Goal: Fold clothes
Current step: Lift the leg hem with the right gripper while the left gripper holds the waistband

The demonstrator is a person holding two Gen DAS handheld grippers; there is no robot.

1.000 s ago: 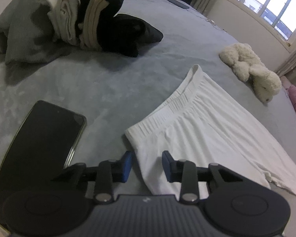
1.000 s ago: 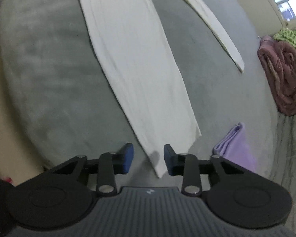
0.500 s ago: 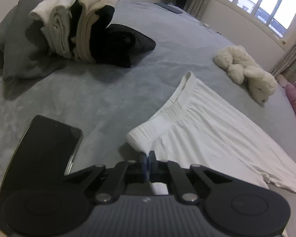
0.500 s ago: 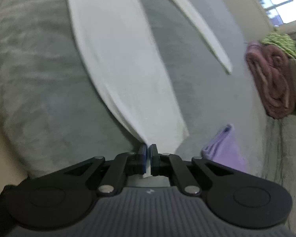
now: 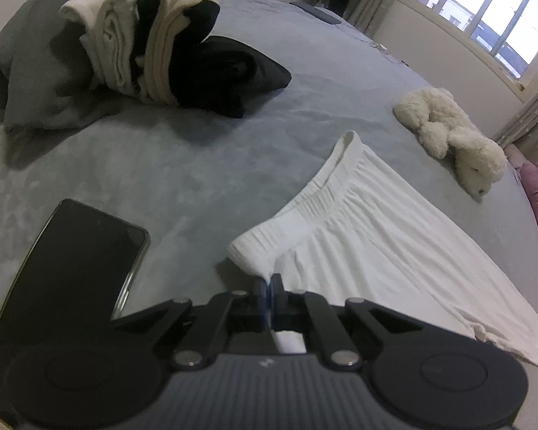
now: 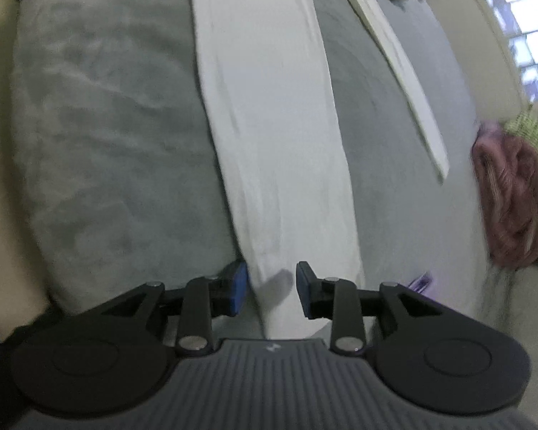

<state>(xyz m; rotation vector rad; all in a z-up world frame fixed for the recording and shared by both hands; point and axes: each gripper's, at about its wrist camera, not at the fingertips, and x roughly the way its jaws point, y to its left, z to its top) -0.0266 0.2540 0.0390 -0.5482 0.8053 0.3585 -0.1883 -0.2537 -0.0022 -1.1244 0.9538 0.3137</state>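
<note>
My left tool (image 5: 268,287) is clamped on the near corner of the waistband of the white trousers (image 5: 369,247), lifting it a little off the grey bed (image 5: 183,165). My right tool (image 6: 272,285) stands apart, its pads on either side of the hem of one trouser leg (image 6: 269,125), not gripping. A black phone (image 5: 82,251) lies just left of the waistband. Farther back sits a pile of folded clothes (image 5: 154,43) beside a grey pillow (image 5: 32,71); a white plush toy (image 5: 452,132) lies near the window (image 5: 484,10). Pink fabric (image 6: 509,200) is bunched off the bed's edge.
</note>
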